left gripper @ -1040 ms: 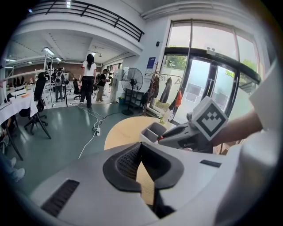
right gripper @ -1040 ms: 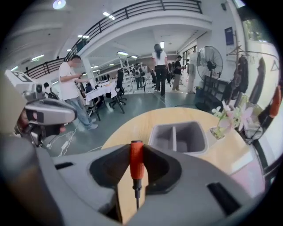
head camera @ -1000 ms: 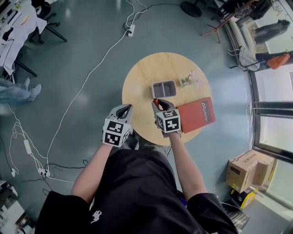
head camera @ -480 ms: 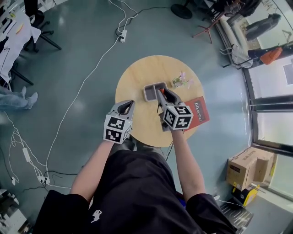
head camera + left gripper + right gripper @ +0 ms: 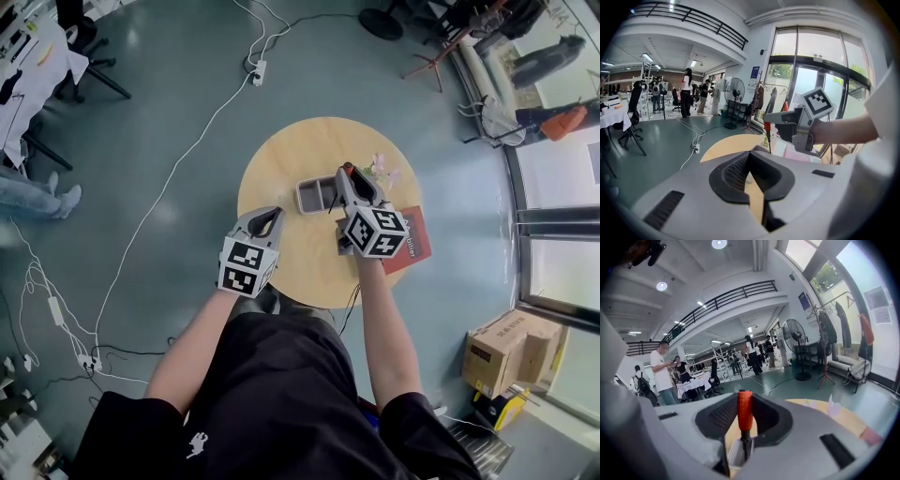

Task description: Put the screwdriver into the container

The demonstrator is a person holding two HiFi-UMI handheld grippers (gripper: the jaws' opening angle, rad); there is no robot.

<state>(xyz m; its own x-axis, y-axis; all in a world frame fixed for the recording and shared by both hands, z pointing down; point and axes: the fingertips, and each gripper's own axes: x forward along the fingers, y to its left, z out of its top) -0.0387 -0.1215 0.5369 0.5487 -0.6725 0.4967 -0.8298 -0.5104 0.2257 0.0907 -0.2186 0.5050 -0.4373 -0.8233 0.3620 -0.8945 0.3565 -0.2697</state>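
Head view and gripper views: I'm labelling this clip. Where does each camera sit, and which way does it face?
Head view: on the person's head, looking steeply down at the round table; both forearms, the left gripper and right gripper show.
Left gripper view: on the left gripper, facing over its open jaws across the table toward the right gripper.
Right gripper view: on the right gripper, looking along jaws shut on the screwdriver, above the container.
Shared: all three show the screwdriver.

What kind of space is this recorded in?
Probably an open-plan lab or workshop hall: a power strip with cables trailing over the floor, a mezzanine railing overhead, and a pedestal fan.
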